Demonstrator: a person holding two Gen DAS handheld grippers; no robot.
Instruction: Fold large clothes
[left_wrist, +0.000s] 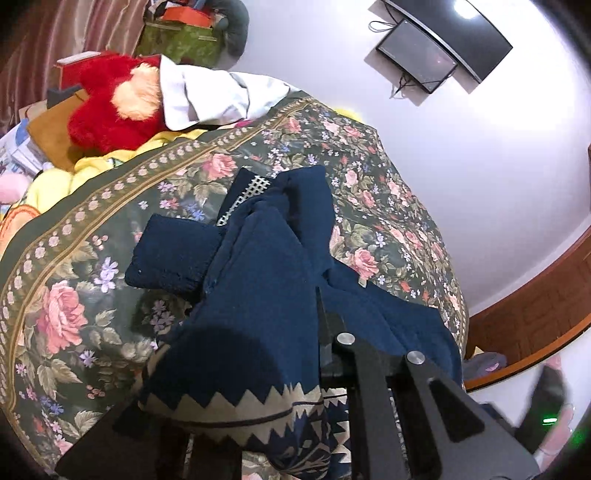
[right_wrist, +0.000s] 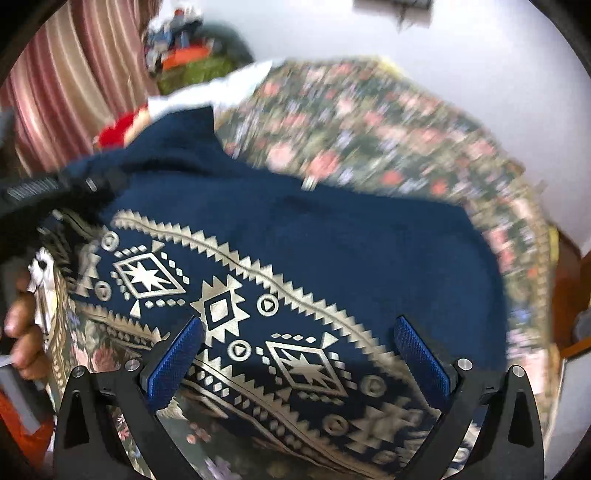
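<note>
1. Early going here: the navy sweater (left_wrist: 258, 258) is bunched and draped on the floral bedspread (left_wrist: 74, 295), with no neat crease visible anywhere yet. I'd judge the fold barely begun.

2. The left gripper (left_wrist: 325, 332) has its jaws together, clamped on the sweater. The cloth rises in a taut ridge right off the fingers, lifted clear of the bedspread near its front edge.

3. The right gripper (right_wrist: 295, 362) stands with its blue pads (right_wrist: 173, 362) wide apart over the patterned band, holding nothing. Whether it touches the cloth, I can't tell.

4. A hand (right_wrist: 26, 332) shows at the left edge of the right wrist view, gripping a handle.

5. What's left, by my reckoning: spread the body flat, bring in the sleeves, then fold it over. One ribbed cuff (left_wrist: 166, 254) sticks out toward the bed's left side, still loose.

6. Material now: the sweater looks thick, soft, matte knit, heavy enough to sag. Its hem band carries cream zigzags, diamonds and stars, flat like a print.

7. The bedspread is smoother, with pink roses on dark green and a medallion border. A fluffy red plush toy (left_wrist: 110, 107) sits at the far left corner.
</note>
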